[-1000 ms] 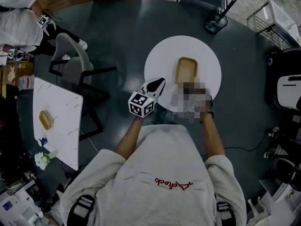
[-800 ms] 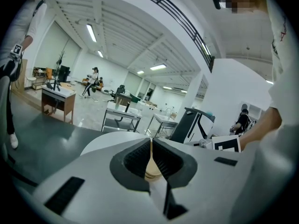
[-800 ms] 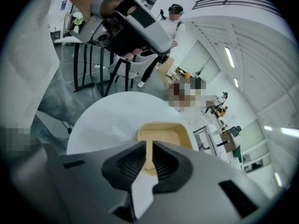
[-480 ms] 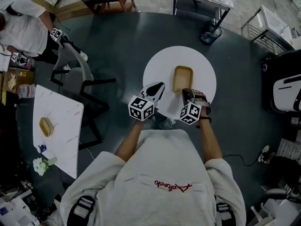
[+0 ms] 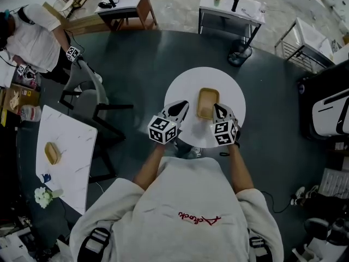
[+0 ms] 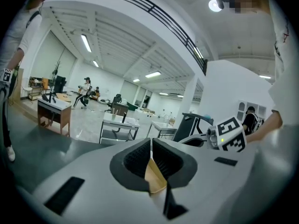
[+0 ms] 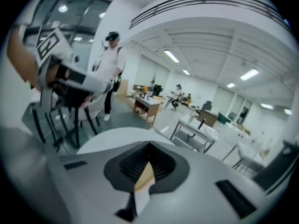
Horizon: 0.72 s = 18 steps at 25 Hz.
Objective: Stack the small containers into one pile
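Both claws pinched closed, empty, flanking the pile.
Left gripper [image 5: 186, 103] and right gripper [image 5: 216, 108] sit just beside the tan container [image 5: 207, 102], one each side. For any regrasp I'd open wide first, then take the rim squarely.

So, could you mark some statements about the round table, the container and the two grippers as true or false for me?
1. A tan container lies on the round white table. True.
2. The left gripper has its jaws wide apart. False: the jaws are together.
3. The right gripper is at the container's left side. False: it is at the container's right side, and the left gripper is at the left side.
4. A tan object lies on the rectangular white table at the left. True.
5. The right gripper lifts the container above the round table. False: the container rests on the tabletop.
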### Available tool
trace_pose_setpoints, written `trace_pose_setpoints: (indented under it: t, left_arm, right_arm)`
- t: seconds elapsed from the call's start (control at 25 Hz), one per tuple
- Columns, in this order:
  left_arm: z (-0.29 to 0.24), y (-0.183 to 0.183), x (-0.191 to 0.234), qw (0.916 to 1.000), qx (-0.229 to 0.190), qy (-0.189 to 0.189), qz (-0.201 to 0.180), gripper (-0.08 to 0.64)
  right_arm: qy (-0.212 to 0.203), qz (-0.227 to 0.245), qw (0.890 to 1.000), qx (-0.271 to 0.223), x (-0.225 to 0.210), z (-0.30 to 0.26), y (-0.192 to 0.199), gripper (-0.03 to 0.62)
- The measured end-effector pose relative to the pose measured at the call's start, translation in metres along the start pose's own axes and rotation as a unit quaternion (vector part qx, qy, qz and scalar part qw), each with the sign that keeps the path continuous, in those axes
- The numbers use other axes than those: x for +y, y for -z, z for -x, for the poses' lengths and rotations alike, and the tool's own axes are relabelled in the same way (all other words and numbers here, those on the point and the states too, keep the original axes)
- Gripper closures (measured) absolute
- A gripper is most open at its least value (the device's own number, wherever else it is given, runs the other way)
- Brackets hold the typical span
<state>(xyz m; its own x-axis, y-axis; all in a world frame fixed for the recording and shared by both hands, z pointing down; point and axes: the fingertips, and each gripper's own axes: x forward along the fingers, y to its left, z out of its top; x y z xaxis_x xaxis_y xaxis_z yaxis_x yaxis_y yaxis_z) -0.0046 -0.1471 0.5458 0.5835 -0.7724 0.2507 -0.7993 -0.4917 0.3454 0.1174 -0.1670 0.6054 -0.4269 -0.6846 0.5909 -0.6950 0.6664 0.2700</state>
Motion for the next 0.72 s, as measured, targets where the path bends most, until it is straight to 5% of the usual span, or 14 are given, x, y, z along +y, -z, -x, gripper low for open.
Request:
trace_pose_setpoints:
  t: [0.12,0.72]
  left_arm:
    - [-0.001,-0.008,-0.003,0.9999,-0.007,0.000,-0.008,0.537]
    - [-0.001,-0.054,-0.017,0.9973,-0.052,0.008,-0.052,0.537]
  right_arm:
    - [0.029,-0.070,0.996,-0.036,-0.024,0.015,-0.016,0.571]
    - [0.101,-0.175,0.971,-0.126,-0.075,0.077,-0.041,0.571]
